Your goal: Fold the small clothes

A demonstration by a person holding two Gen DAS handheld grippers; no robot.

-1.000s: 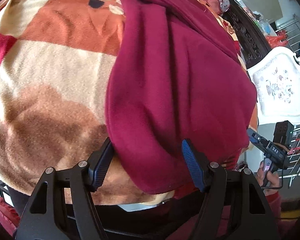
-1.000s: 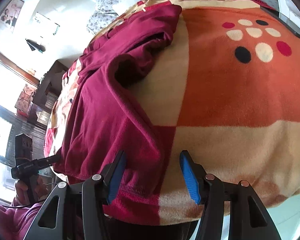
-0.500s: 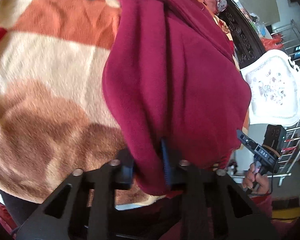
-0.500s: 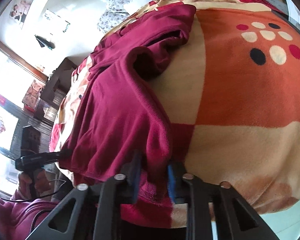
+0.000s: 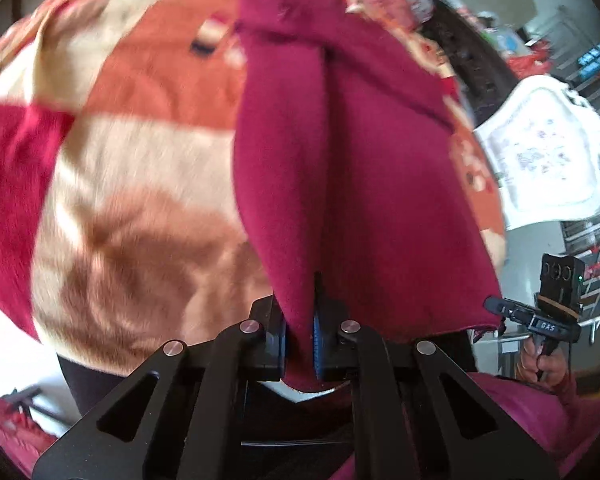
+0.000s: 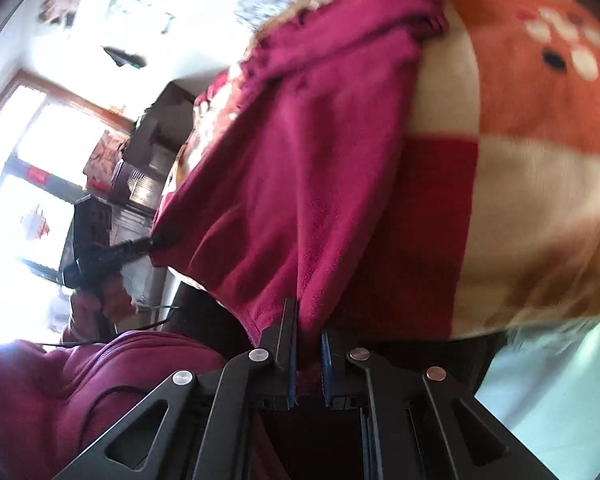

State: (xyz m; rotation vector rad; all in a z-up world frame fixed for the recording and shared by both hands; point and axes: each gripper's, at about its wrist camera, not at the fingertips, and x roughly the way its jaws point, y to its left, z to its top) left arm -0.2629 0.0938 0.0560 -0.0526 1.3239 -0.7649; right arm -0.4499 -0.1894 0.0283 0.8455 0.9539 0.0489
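At the near edge of the left wrist view, the left hand-held gripper [image 5: 300,338] is clamped on a raised fold of the maroon garment [image 5: 360,168], which runs away over the patterned blanket [image 5: 132,168]. Far right, the right hand-held gripper [image 5: 500,312] pinches the garment's corner.

In the right wrist view, that gripper [image 6: 308,354] grips the garment's [image 6: 308,152] near hem; the person's left hand [image 6: 100,296] holds the other gripper [image 6: 156,242] level at left.

We see a bed under a patterned blanket [image 5: 148,148], a white ornate chair back [image 5: 540,160], and a bright wood-framed window [image 6: 28,152].
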